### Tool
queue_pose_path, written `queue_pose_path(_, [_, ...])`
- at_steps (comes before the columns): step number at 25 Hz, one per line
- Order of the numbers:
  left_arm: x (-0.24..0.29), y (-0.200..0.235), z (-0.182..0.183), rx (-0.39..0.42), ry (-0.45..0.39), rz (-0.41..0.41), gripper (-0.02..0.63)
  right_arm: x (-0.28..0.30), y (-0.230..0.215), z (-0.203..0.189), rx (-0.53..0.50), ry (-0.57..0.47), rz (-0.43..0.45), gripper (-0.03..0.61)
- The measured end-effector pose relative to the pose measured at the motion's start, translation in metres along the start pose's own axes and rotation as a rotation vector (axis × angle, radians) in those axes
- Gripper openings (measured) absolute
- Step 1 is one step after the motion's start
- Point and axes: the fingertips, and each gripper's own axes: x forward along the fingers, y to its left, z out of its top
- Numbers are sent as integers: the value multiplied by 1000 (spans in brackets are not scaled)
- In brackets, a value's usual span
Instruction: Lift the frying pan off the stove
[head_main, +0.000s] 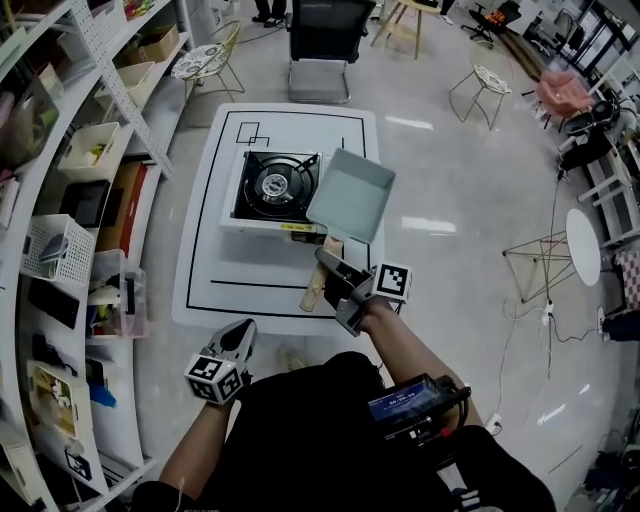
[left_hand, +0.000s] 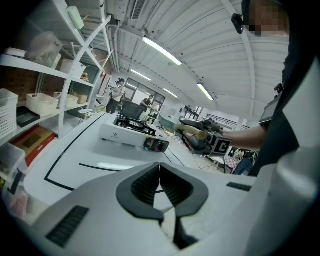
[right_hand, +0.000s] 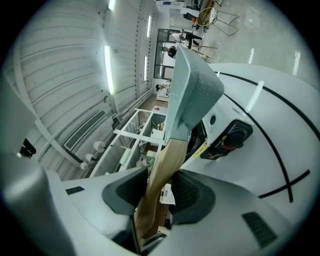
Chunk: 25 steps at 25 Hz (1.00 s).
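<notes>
Frying pan (head_main: 352, 195) hangs tilted at the right edge of the stove (head_main: 272, 190) in the head view, apparently lifted clear above the worktop (head_main: 210, 260). The right gripper (head_main: 340, 285) carries it by its wooden handle (head_main: 322, 280). The left gripper view shows the left gripper (left_hand: 160, 170) held back, jaws together on nothing, seemingly not needed. The right gripper view shows jaws clamped on the handle, probably to steady the pan's weight.

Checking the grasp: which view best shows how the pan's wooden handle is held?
Right gripper view: the wooden handle sits clamped in the right claw. Head view shows it from above, partly covered; left gripper view, small and distant.
</notes>
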Motion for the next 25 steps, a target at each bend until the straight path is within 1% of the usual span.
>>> queue_pose_path(3, [6, -6, 4, 6, 16, -6, 9, -12, 0, 5, -12, -6, 0, 164])
queue_pose_path(7, [21, -20, 7, 21, 4, -36, 9, -29, 6, 16, -33, -12, 7, 164])
queue_pose_path(10, [33, -33, 7, 36, 14, -52, 9, -44, 7, 25, -42, -23, 9, 164])
queue_pose_path(13, [44, -45, 5, 32, 30, -60, 9, -61, 4, 33, -38, -35, 2, 166])
queue_pose_path(21, [71, -75, 13, 50, 26, -94, 9, -107, -1, 55, -25, -86, 4, 167])
queue_pose_path(25, [84, -95, 10, 61, 36, -114, 9, -133, -2, 63, -55, -104, 0, 167])
